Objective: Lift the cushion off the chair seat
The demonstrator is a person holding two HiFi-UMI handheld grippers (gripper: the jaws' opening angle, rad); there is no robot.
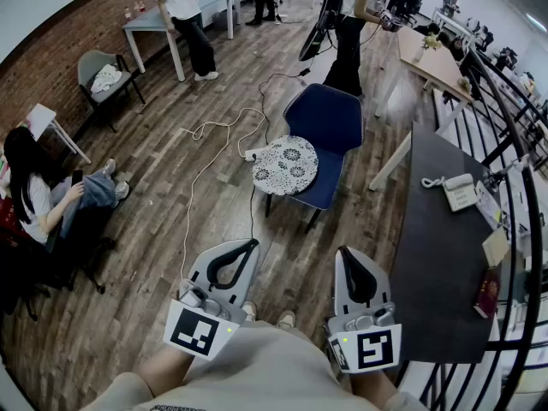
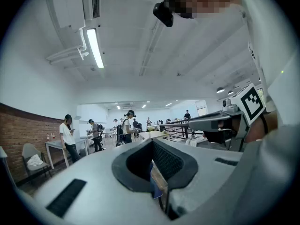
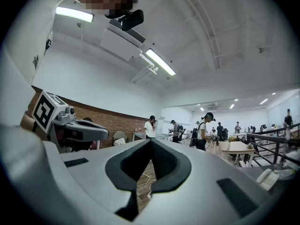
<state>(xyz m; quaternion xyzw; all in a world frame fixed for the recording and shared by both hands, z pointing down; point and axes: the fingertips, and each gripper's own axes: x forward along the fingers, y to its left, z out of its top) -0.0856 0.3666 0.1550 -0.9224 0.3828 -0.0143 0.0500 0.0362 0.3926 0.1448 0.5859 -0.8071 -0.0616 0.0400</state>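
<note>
no words, brands or numbers can be read. the only sign-like marks are black-and-white square patterns, without letters: one on the cube [image 1: 199,332] at the rear of the left gripper [image 1: 248,246], one on the cube [image 1: 374,349] behind the right gripper [image 1: 347,253]. small dark print on the sleeve [image 3: 28,55] behind the right gripper is too blurred to read.

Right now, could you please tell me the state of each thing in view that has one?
chair: standing upright.
cushion: lying flat on its seat, not yet lifted.
left gripper: shut, empty, short of the chair.
right gripper: shut, empty, short of the chair.
white cable: loose on the floor beside the chair.
</note>
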